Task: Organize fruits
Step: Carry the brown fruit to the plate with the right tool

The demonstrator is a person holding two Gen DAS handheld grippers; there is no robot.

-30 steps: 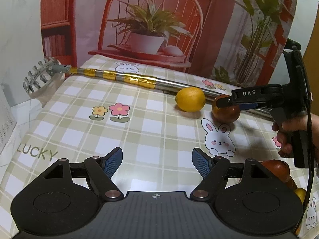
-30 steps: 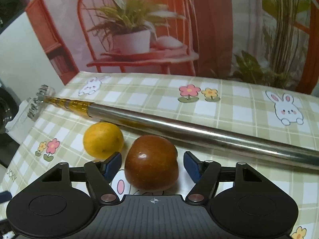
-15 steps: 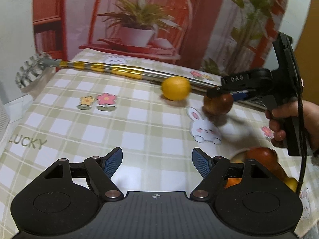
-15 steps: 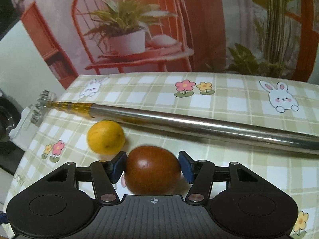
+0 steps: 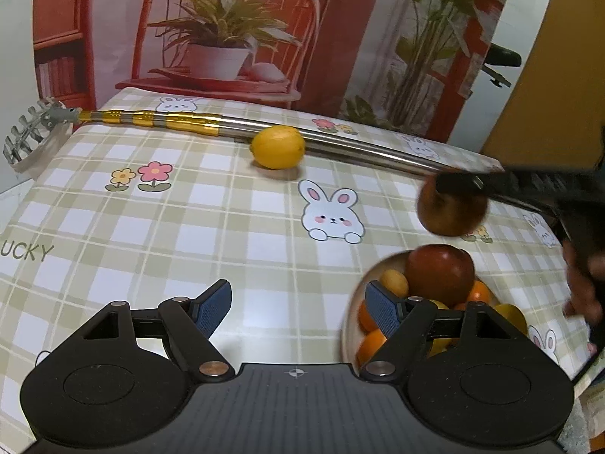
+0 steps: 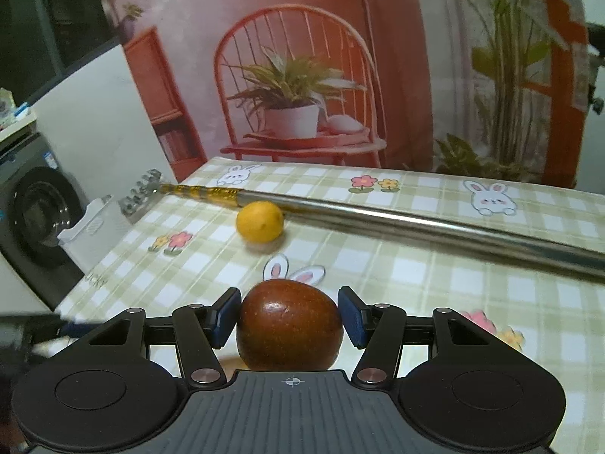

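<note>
- The right gripper (image 6: 289,317) is carrying a dark red apple (image 6: 289,331), jaws clamped on it from both sides, blue pads pressing on its flanks. In the left wrist view that apple (image 5: 452,208) is hanging in the air, clear of the surface.
- The relation that matters: the bowl (image 5: 349,325) is sitting just below and a bit nearer the camera than the held apple, already holding another red apple (image 5: 440,274) plus oranges and small yellow fruit. My guess is the next move is a short drop down into it.
- That bowl looks pretty full, so the apple could roll off the pile if it's let go too high.
- The left gripper (image 5: 298,308) is hovering low with its jaws wide apart and nothing between them; its right finger is overlapping the bowl's near side.
- A lemon (image 5: 278,147) is waiting on the checked surface (image 5: 227,227), touching a long metal pole (image 5: 340,143), well off to the left of the bowl. The empty left gripper looks like the better-placed one for it.
</note>
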